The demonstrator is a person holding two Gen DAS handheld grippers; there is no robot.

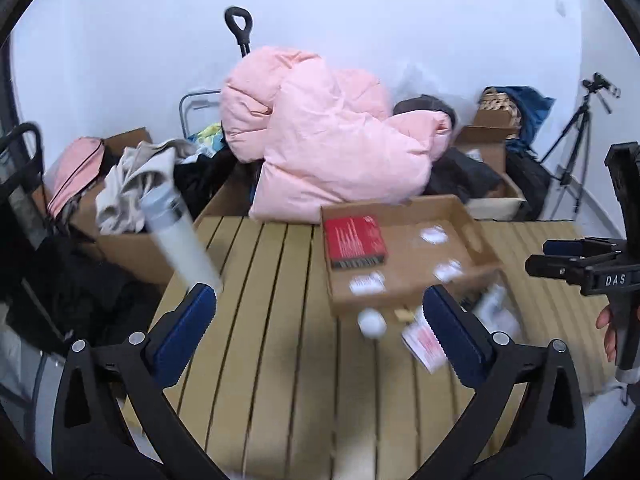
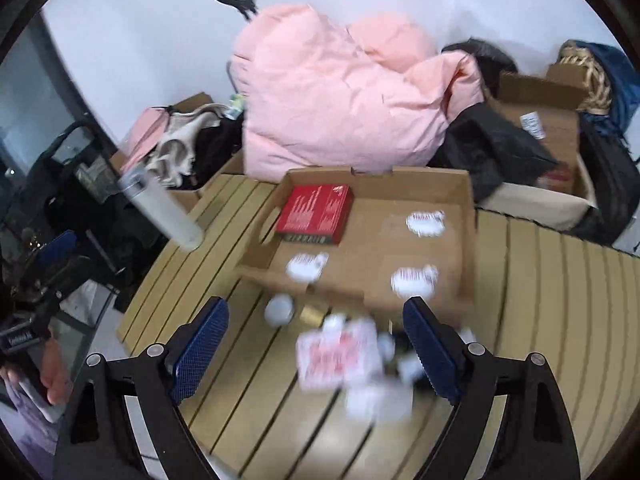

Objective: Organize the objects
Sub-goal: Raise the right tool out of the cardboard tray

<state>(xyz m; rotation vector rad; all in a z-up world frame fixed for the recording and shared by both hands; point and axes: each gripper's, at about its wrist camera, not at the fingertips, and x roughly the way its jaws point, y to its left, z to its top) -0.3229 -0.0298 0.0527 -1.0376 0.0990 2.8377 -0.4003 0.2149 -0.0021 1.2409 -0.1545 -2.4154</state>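
Left gripper (image 1: 318, 312) open, empty, lower centre over table (image 1: 280, 360). Right gripper (image 2: 316, 322) open above blurred packets (image 2: 340, 354). Red box (image 2: 316, 212) in tray (image 2: 468, 240), centre frame.

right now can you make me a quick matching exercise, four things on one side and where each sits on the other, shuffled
Things:
1. red box
2. white ball
3. white bottle
4. pink duvet

Places:
A. on the slatted table, just in front of the cardboard tray
B. piled behind the tray
C. inside the tray, far left corner
D. at the table's left edge, leaning

Pairs: 1-C, 2-A, 3-D, 4-B
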